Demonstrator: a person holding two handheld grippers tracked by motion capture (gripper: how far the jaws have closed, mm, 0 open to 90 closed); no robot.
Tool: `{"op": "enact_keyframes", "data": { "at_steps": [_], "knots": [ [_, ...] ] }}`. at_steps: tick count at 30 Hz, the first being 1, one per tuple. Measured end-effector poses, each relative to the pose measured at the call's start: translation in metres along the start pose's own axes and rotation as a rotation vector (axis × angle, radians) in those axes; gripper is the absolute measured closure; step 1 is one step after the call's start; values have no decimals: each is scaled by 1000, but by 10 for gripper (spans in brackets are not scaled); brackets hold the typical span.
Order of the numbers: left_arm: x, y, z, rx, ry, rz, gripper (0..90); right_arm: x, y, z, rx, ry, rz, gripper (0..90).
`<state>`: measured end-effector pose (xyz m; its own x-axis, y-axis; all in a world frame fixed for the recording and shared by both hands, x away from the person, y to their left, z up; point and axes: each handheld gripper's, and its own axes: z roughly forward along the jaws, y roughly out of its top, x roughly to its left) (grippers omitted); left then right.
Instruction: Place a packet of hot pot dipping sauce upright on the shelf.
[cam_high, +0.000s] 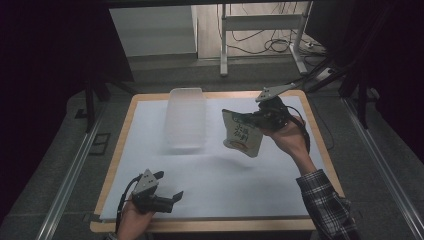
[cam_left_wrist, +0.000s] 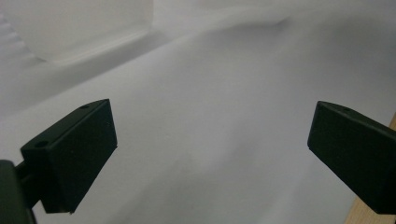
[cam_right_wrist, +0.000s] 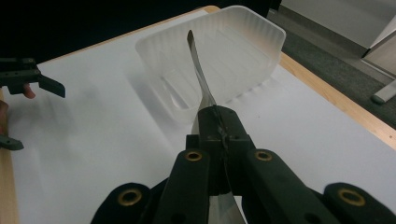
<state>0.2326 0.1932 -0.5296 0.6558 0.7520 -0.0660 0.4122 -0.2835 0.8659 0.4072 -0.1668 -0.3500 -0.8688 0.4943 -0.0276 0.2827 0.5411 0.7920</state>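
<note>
Printed pouch (cam_high: 243, 134), airborne beside tub (cam_high: 187, 119)

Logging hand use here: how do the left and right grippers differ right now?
The left gripper is open and holds nothing; the right gripper is shut on the pouch. The left sits low near the table's front edge; the right is raised beside the plastic tray. Both are hand-held.

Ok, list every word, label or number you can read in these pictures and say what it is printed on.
Pouch held up in the right gripper: dark printed characters on its pale face, too small and blurred to read.
Clear plastic tray: no text on it.
White sheet over the table: blank.
Left gripper, open near the front edge: no markings that can be read.
</note>
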Motion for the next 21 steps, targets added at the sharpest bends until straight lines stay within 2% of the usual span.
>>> {"op": "enact_keyframes", "data": {
  "at_steps": [5,6,9,13,21],
  "knots": [
    [-1,0,-2,-6,16,15,8,2,9,11,1,7,-13,893],
    [-1,2,-2,12,20,3,8,2,9,11,1,7,-13,893],
    [-2,1,-1,33,31,25,11,3,15,17,6,8,-23,893],
    [-1,3,-2,48,16,0,16,3,21,24,-1,16,-26,893],
    [-5,7,-3,108,35,10,36,4,34,35,-17,29,-25,893]
  ]
}}
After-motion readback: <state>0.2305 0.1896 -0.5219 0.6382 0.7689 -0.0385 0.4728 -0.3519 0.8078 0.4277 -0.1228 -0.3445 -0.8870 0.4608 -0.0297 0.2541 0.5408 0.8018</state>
